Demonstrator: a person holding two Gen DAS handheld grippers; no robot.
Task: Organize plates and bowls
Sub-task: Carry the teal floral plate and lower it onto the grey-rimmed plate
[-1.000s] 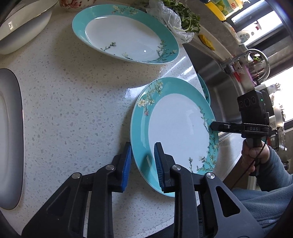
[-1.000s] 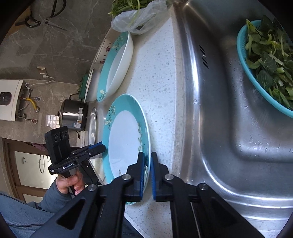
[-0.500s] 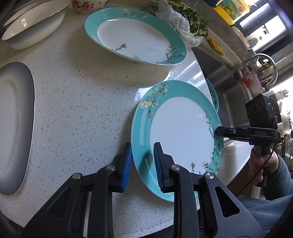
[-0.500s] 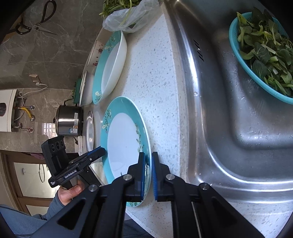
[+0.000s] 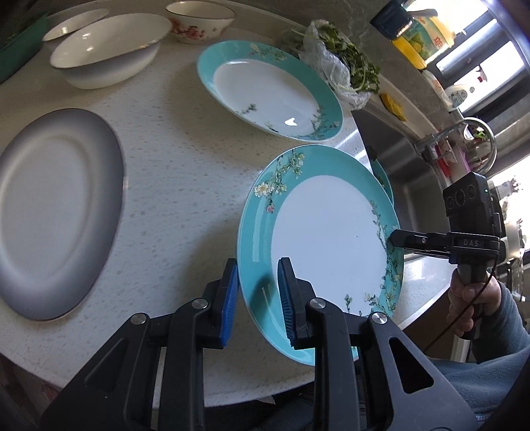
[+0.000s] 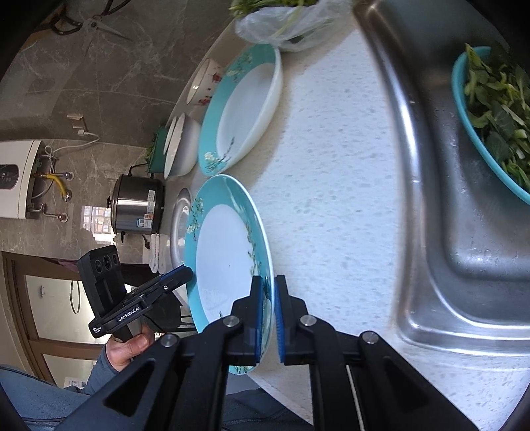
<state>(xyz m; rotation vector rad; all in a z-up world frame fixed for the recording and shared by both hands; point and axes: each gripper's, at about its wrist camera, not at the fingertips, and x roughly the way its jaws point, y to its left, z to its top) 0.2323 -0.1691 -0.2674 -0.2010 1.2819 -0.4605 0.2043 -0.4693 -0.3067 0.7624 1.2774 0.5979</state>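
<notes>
The left tool (image 5: 256,298) has its 2 blue-padded fingers (image 5: 229,300) set apart, straddling the near rim of the round teal-rimmed plate with a white centre and blossom sprigs (image 5: 328,238). The left pad sits under the rim and the right pad stands over the plate's upper face with a visible gap, so whether this tool truly clamps the plate cannot be told from the left wrist view. The plate is tilted, its left edge raised off the speckled white stone surface (image 5: 179,159), near that surface's front right corner beside the sink.

The right tool (image 6: 269,316) is nearly closed, its 2 blue pads pinching the opposite rim of the same plate (image 6: 225,258) with only the rim's thickness between them. In the left wrist view this tool's tip (image 5: 402,239) meets the plate's right edge.

On the surface, from the left edge: a wide grey oval plate (image 5: 53,212) lies flat near the front left. Toward the back left corner stands a white oval bowl (image 5: 109,54), with a smaller white dish (image 5: 74,23) behind it and a white bowl with red flowers (image 5: 200,20) to its right. A second teal-rimmed plate with a white centre (image 5: 268,89) rests at the back centre, apart from the held one. A clear plastic bag of green herbs (image 5: 334,71) lies by the surface's back right corner. Past the right edge is the stainless steel sink (image 6: 463,232), holding a teal basket of leafy greens (image 6: 497,116).
</notes>
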